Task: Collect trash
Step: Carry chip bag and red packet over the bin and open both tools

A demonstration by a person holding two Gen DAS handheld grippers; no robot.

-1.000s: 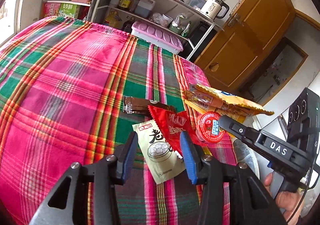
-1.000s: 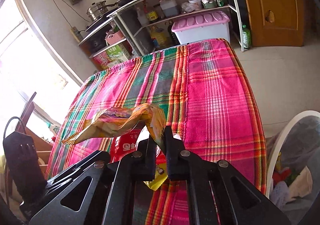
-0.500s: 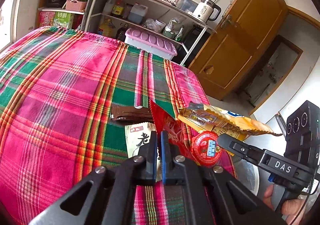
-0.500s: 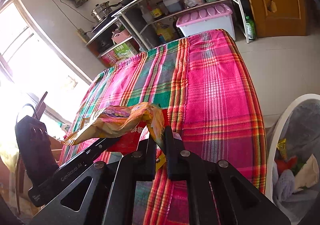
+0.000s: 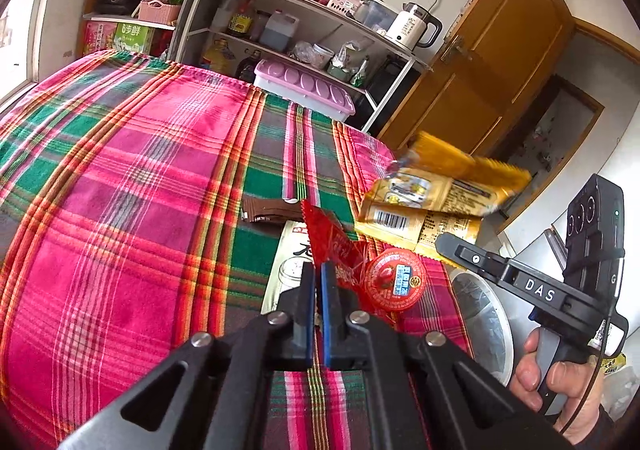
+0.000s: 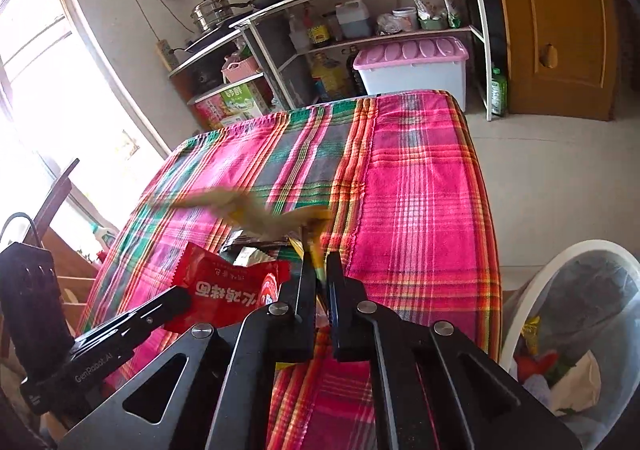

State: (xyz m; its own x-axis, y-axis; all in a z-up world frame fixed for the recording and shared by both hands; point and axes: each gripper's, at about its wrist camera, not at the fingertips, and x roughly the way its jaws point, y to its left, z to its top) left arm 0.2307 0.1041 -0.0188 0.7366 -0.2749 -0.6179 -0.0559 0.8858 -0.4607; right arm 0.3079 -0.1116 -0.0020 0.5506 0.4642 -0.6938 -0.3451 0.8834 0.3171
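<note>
My left gripper is shut on a red snack wrapper and holds it just above the plaid tablecloth. The wrapper also shows in the right wrist view. My right gripper is shut on a yellow snack bag, blurred by motion, held above the table; it also shows in the left wrist view. A white packet, a brown wrapper and a round red lid lie on the cloth.
A white trash bin with a liner and trash inside stands by the table's right edge; it also shows in the left wrist view. Kitchen shelves, a pink-lidded box and a wooden door stand beyond the table.
My left gripper closed on the red wrapper and lifted it off the cloth. My right gripper raised the yellow bag and swung it, so it now blurs.
</note>
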